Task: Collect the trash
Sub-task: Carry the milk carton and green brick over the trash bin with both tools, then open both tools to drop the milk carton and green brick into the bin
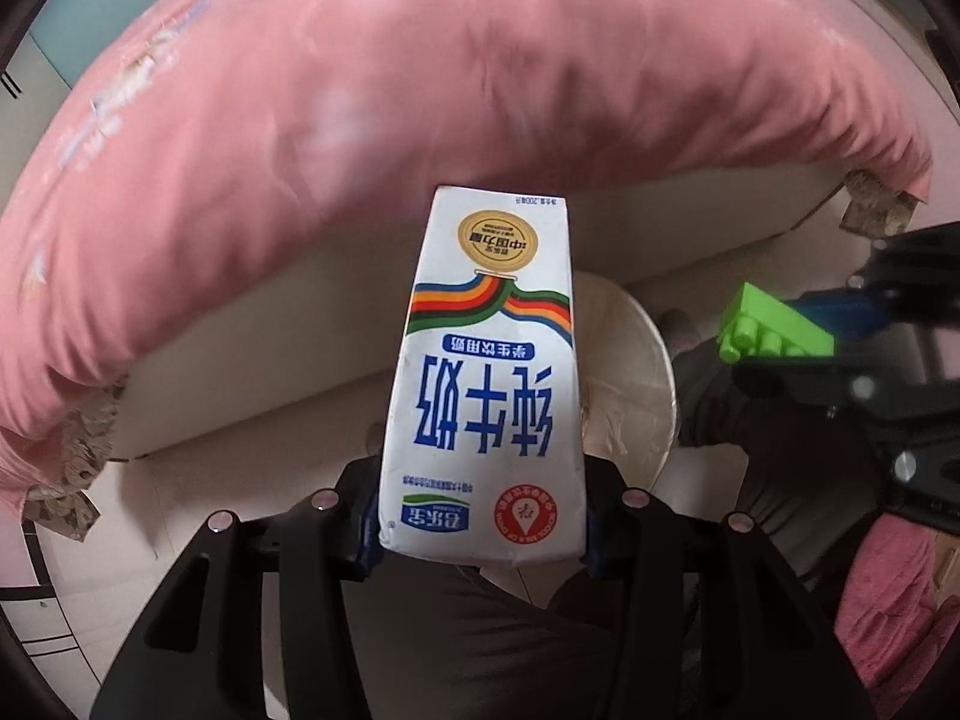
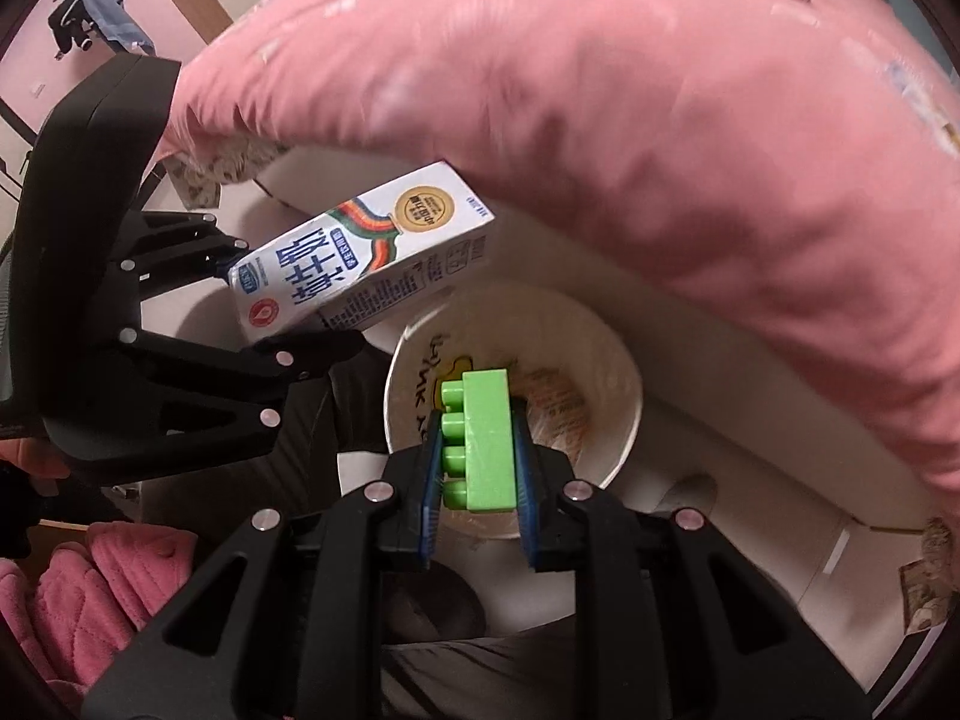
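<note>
Grippers both loaded: left gripper (image 1: 480, 546) clamps milk carton (image 1: 486, 384), right gripper (image 2: 477, 498) clamps green brick (image 2: 486, 444) above the bin (image 2: 624, 414); centre each before release.

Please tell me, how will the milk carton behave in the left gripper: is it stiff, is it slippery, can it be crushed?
The milk carton looks like thin paperboard, so probably light and fairly stiff, yet it may dent if squeezed harder. Its glossy printed skin seems smooth and might slip. The left gripper clamps only its lower end, so the long free end could swing or pivot.
</note>
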### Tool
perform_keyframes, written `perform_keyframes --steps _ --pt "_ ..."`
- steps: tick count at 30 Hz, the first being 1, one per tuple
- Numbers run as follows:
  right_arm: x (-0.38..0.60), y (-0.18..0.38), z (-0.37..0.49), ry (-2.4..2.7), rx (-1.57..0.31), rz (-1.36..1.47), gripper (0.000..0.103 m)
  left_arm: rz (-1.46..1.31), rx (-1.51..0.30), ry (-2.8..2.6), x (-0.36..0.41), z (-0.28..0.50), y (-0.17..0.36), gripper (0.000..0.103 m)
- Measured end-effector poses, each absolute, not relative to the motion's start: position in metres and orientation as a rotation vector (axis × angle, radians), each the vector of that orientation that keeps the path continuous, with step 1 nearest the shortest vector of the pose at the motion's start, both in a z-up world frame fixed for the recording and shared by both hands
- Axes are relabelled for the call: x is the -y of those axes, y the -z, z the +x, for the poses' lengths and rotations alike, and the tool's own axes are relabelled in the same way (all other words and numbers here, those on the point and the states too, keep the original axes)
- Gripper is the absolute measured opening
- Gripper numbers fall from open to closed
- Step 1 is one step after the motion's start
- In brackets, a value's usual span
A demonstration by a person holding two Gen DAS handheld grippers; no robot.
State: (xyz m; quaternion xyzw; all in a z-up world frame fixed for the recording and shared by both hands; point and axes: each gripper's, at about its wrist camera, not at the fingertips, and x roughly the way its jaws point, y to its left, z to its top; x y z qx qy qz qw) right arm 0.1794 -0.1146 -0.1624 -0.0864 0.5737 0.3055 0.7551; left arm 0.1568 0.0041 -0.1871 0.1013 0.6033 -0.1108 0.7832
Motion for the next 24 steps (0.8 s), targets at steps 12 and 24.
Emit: perform_keyframes --steps 12,24 --pt "0.105 0.238 0.196 -0.630 -1.431 -0.181 0.022 0.200 -1.472 0.248 0.008 0.163 0.258 0.050" --pt "0.094 0.300 0.219 -0.573 -1.611 -0.159 0.022 0.162 -1.609 0.219 0.011 0.175 0.315 0.050"
